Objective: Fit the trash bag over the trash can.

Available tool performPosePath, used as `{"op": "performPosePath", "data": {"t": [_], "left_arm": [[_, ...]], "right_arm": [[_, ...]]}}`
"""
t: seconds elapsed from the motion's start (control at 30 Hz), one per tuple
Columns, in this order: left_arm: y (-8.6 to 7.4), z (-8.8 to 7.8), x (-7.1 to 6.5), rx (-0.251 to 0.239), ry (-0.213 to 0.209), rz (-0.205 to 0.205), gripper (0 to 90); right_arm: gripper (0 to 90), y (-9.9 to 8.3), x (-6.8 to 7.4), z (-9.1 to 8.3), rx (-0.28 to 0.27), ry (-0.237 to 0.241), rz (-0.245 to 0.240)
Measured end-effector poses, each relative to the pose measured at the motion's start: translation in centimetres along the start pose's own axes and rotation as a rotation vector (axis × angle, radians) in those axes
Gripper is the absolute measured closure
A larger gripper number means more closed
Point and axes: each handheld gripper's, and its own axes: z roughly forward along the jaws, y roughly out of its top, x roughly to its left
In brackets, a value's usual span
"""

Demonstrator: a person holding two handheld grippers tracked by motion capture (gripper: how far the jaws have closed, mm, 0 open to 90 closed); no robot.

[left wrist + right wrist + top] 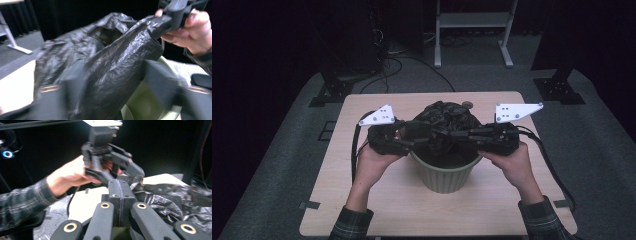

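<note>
A pale green bin (444, 176) stands mid-table with a crumpled black plastic bag (443, 116) bulging out of its top. My left gripper (424, 136) comes in from the left; in the left gripper view the bag (107, 62) is bunched between its two blurred jaws, over the bin's rim (150, 105). My right gripper (458, 135) comes in from the right, with its jaws pressed together (120, 192). It pinches the bag's upper edge (162, 21). The bag (172, 197) lies just to its right, and the left gripper (132, 176) meets the bag's edge ahead.
The wooden table (377, 200) has bare room around the bin. A small round object (467, 104) lies behind the bag. A white frame stand (472, 30), cables and two black stand bases (329, 92) sit on the floor beyond the table's far edge.
</note>
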Motion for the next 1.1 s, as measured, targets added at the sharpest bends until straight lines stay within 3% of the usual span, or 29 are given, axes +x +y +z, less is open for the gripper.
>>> {"op": "performPosePath", "data": {"t": [0.07, 0.17, 0.4, 0.53, 0.57, 0.6, 0.67, 0.77, 0.93, 1.1], "left_arm": [[-0.1, 0.3, -0.5, 0.025, -0.034, 0.009, 74.0], [-0.4, -0.1, -1.3, 0.046, -0.066, 0.018, 89.5], [-2.0, -1.8, -3.5, 0.002, -0.112, 0.003, 89.6], [-3.0, -2.5, -4.4, 0.000, -0.128, -0.009, 89.6], [-3.2, -2.7, -4.5, 0.009, -0.129, -0.014, 89.6], [-3.4, -2.9, -4.6, 0.020, -0.121, -0.016, 89.6], [-3.9, -3.3, -4.8, 0.013, -0.128, -0.025, 89.6], [-4.4, -3.5, -5.0, 0.020, -0.140, -0.030, 89.6], [-4.7, -3.9, -5.7, 0.014, -0.181, -0.037, 89.6], [-4.5, -4.3, -6.1, 0.017, -0.176, -0.023, 89.5]], "right_arm": [[90.0, 0.0, 0.5, 0.1, 0.013, 0.000, -0.016], [90.0, -0.5, 1.1, -0.2, 0.025, 0.004, -0.023], [90.0, -3.0, 2.4, -1.2, 0.036, 0.023, -0.002], [90.0, -4.2, 3.2, -0.5, 0.052, 0.046, 0.011], [87.5, -4.4, 3.3, -0.3, 0.062, 0.046, 0.008], [77.6, -4.5, 3.5, -0.2, 0.068, 0.042, -0.003], [70.2, -4.5, 3.7, -0.4, 0.070, 0.013, -0.012], [60.7, -4.2, 3.4, -2.0, 0.071, -0.098, -0.042], [49.9, -4.7, 1.8, -5.0, 0.071, -0.242, -0.039], [47.7, -6.5, 0.0, -7.1, 0.078, -0.287, 0.000]]}}
